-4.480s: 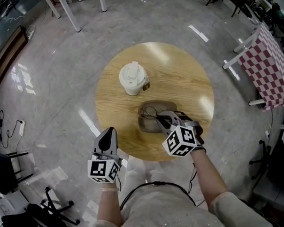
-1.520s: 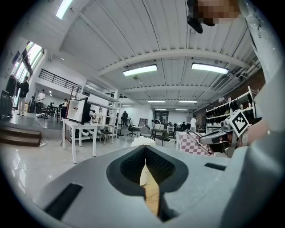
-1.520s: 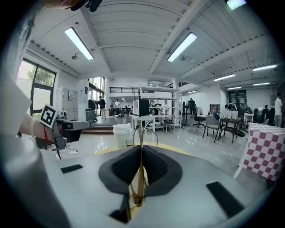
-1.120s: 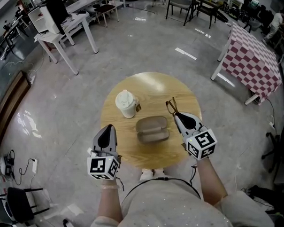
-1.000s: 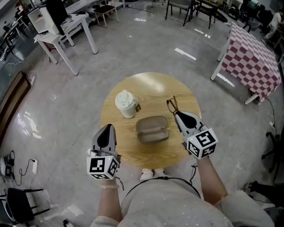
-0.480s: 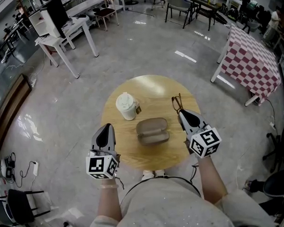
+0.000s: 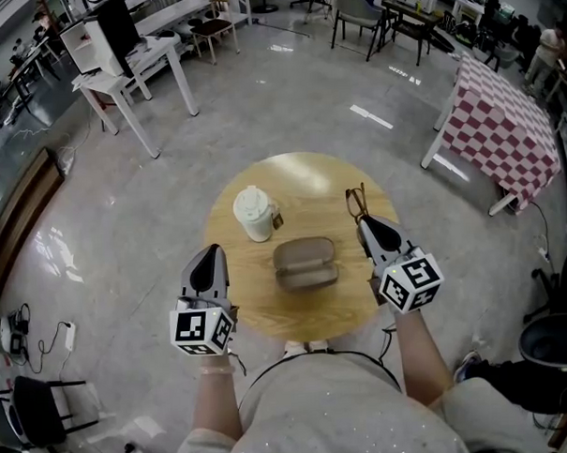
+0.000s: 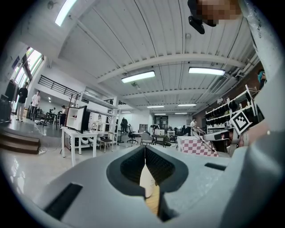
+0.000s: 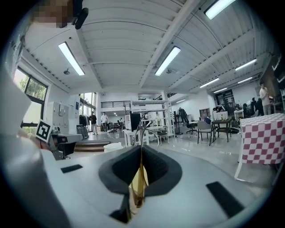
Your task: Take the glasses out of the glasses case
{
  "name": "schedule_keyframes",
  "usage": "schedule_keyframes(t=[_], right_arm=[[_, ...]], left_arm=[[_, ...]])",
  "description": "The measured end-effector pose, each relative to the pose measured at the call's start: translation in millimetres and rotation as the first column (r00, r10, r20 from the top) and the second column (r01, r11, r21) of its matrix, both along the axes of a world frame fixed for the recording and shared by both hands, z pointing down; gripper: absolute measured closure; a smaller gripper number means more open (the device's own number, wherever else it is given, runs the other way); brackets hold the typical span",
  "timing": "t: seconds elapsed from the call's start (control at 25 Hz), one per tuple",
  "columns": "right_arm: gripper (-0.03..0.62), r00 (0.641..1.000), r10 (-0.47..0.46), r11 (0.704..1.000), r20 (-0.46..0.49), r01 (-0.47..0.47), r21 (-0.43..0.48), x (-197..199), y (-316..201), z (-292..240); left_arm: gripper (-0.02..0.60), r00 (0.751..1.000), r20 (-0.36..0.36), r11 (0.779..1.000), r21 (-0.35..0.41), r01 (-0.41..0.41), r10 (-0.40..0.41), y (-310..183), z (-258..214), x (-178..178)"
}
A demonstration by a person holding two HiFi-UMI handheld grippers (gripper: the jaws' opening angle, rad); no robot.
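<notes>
Right, the glasses (image 7: 357,202) are out of the glasses case (image 7: 305,263) and sit up and to the right of it, near the right edge of the round wooden desk (image 7: 309,177). The right hand-held gripper (image 7: 368,225) has them: its jaws are pinched nearly together on a thin golden arm of the frame. In the right gripper view that arm (image 9: 137,182) runs up between the pads and the wire rims (image 9: 141,129) stand out past the jaw tips. So the long axis of the glasses follows the line of the gripper, with the rims pointing away from the person, towards the far side of the desk.

The case lies open in the middle of the desk, with its long axis running left to right. Left of the case, just off the desk edge, the left hand-held gripper (image 7: 213,254) points forward with its jaws together on nothing. Beyond the case and to its left stands a white lidded cup (image 7: 255,213), apart from it.
</notes>
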State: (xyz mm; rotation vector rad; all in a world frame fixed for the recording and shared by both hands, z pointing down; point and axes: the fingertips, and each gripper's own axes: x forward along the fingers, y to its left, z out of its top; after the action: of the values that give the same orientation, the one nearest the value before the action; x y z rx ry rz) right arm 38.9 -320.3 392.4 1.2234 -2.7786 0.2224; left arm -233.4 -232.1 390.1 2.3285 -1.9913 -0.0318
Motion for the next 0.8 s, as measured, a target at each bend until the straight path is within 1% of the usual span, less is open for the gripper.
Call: schedule_keyframes(t=[0.8], right_arm=[[0.574,0.999,0.030,0.999,0.022,-0.031,0.018,8.1,-2.2,-5.8]], left_arm=[[0.575,1.000,-0.004,1.000,-0.007,-0.002,0.002,-1.4,5.0,-1.4]])
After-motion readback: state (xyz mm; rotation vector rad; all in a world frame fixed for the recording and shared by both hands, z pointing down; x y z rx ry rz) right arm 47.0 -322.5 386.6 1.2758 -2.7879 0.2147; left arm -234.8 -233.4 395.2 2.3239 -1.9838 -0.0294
